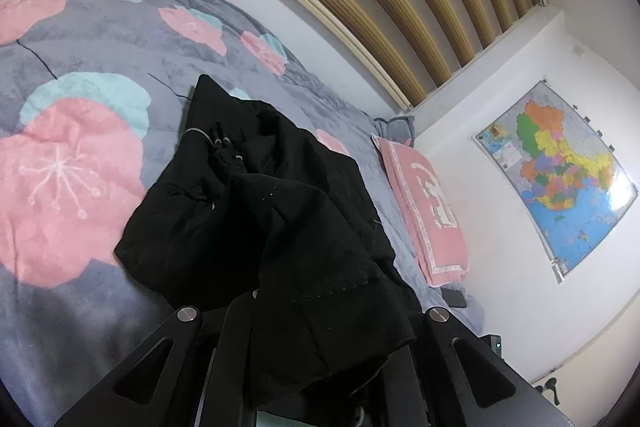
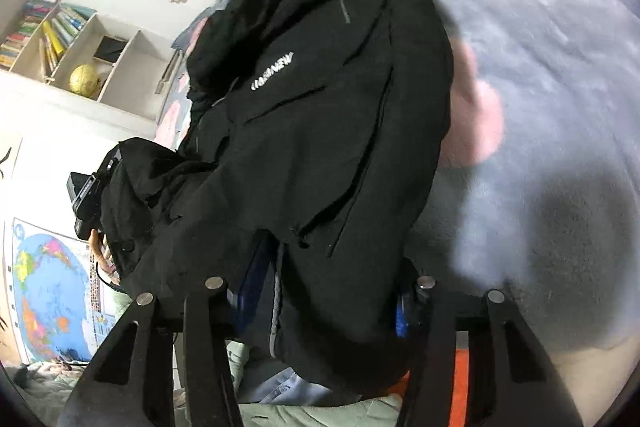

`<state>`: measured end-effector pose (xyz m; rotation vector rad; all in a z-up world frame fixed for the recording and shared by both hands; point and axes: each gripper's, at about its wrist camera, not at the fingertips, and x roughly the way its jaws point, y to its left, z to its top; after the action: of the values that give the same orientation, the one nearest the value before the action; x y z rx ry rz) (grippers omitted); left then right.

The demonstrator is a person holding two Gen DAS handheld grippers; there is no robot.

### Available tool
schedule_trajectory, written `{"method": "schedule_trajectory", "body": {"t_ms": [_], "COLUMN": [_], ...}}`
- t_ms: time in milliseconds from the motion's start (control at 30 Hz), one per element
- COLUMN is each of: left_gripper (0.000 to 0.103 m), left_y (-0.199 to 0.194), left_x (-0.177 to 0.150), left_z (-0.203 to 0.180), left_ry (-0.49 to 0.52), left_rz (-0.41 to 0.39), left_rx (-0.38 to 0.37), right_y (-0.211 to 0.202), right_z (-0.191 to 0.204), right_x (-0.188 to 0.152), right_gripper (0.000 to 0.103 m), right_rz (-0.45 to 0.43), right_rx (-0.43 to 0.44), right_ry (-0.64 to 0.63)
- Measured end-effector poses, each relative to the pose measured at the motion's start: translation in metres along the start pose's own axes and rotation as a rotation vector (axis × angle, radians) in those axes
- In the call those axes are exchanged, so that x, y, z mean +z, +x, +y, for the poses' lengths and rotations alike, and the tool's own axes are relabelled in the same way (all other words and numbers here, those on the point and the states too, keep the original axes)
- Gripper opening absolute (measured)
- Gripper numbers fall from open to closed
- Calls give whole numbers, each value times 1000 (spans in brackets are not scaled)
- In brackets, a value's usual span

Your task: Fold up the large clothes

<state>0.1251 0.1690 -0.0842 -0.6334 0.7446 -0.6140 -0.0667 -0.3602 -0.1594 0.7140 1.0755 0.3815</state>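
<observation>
Black jacket point(image 1: 256, 227) hid both my grippers' fingers; couldn't tell grip state of left gripper point(image 1: 316, 355) or right gripper point(image 2: 324, 307). Jacket crumpled, draped over floral bed point(image 1: 80, 47).

The bed point(image 1: 100, 39) is being covered by a grey quilt point(image 1: 92, 307) printed with pink and teal flowers. A black jacket point(image 1: 248, 211) is being supported partly on the quilt, bunched, its near end raised. A pink pillow point(image 1: 424, 215) is being rested at the bed's far edge, beside the wall. A dark flat object point(image 1: 454, 298), unidentifiable, is being carried just below the pillow.
</observation>
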Motion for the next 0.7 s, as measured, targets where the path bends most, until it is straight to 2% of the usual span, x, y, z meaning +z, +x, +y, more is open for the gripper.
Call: {"method": "schedule_trajectory", "body": {"t_ms": [100,200,367,533,700], "left_gripper": [9,9,9,9,9], "left_y": [1,0,-10,-16,8], "left_x": [0,-1,13,49,100], "left_z": [2,-4,-28,-48,-43], "left_ry": [-6,5,54,83,41], "left_rz": [1,-15,-74,-174,-230], "left_rx": [-7,-11,-23,-22,7], "right_y": [-10,-24,-45,-55,-55], "right_z": [3,16,52,89,116], "right_x": [1,7,38,97,174], "right_gripper": [50,41,39,39,39], "right_rz": [-37,-93,-174,-241,-303], "right_rx": [16,24,58,105,160], "right_ry": [0,-29,-123,-206,-212]}}
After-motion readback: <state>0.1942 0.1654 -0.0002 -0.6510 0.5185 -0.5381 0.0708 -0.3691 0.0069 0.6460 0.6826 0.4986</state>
